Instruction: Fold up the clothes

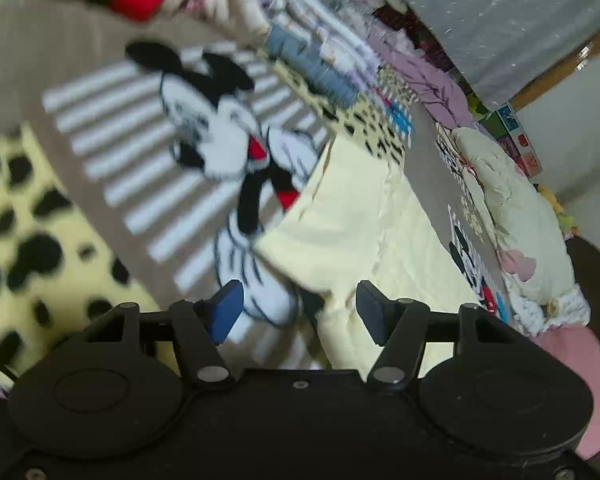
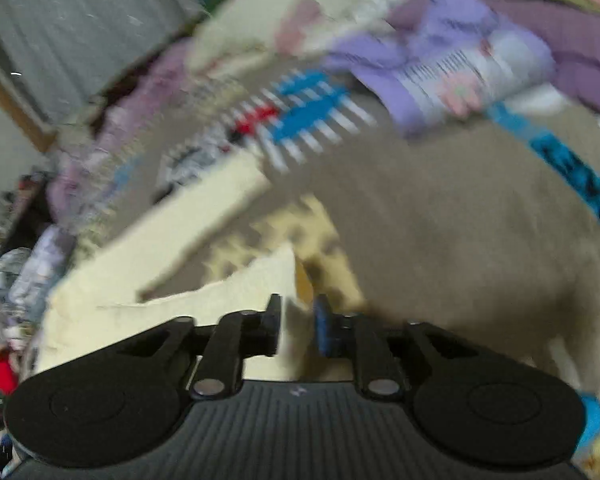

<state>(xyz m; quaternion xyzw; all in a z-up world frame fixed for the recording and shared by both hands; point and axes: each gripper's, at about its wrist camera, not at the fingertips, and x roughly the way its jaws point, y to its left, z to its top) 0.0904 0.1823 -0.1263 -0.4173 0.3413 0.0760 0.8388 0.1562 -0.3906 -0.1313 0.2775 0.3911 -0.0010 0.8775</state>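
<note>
Below, soft pale-yellow garment [image 1: 352, 216] on printed bedspread [image 1: 16, 236]; left tool [image 1: 300, 308] agape, empty; right tool [image 2: 298, 330] narrowly parted astride its pointed corner.

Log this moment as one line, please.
task: fold clothes | left gripper: open over pale yellow garment | right gripper: garment edge between fingers, grip unclear | frames blurred

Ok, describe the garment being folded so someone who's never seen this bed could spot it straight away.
Start from the brown bedspread with its big cartoon mouse. Lying across it, right in front of the left gripper, is a pale yellow cloth. It is plain, while the yellow fabric beside it carries black spots.
</note>
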